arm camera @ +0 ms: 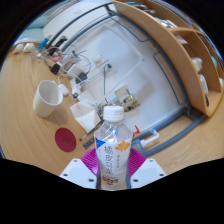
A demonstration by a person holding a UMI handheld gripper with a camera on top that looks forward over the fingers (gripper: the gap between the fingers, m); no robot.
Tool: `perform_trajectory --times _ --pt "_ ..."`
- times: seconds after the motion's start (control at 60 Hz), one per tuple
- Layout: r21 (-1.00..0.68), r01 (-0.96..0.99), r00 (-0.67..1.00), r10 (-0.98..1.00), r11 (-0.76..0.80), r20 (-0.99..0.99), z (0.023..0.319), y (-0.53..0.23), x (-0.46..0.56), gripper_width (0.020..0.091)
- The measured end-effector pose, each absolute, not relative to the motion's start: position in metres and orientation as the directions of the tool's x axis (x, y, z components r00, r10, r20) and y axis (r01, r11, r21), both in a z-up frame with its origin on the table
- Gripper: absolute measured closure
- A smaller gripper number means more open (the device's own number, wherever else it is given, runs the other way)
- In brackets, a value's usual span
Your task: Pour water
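A clear plastic water bottle [113, 150] with a white cap and an orange and blue label stands upright between my fingers. My gripper [112, 163] is shut on the bottle, with the magenta pads [90, 160] pressing its two sides. A white mug [47, 98] sits on the wooden table beyond the fingers and to the left, its handle turned toward the right. A round dark red coaster [66, 139] lies on the table between the mug and the bottle.
The wooden table [28, 130] spreads out under the mug. Beyond it are a clutter of cables and small devices [72, 62], a white panel [130, 60] and a wooden shelf frame [180, 50] to the right.
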State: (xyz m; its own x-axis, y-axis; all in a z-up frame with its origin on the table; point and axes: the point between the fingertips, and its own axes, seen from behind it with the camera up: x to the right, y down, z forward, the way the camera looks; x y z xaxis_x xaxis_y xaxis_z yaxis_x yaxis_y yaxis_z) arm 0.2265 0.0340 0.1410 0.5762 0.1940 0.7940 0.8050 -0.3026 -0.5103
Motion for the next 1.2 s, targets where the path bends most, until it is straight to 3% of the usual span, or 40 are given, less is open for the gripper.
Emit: perform_trajectory --times 0.3,0.533,0.683,0.967,1.083,1.2 --pt "-0.011 0.983 0.071 0.329 -0.183 0.942 0.148 0.073 0.163 0.0767" --pt "0.352 0.934 -0.319 0.312 -0.055 0.895 0.147 0.1 0.127 0.0767" --pt "0.488 0.873 -0.462 0.29 -0.017 0.838 0.142 0.108 0.116 0.0767" --pt "0.532 0.847 -0.508 0.3 0.0 0.808 0.131 0.106 0.114 0.0765" --pt "0.409 0.912 -0.382 0.315 -0.022 0.869 0.133 0.102 0.117 0.0766" --pt "0.118 0.99 -0.086 0.344 -0.073 0.935 0.139 0.09 0.115 0.0752"
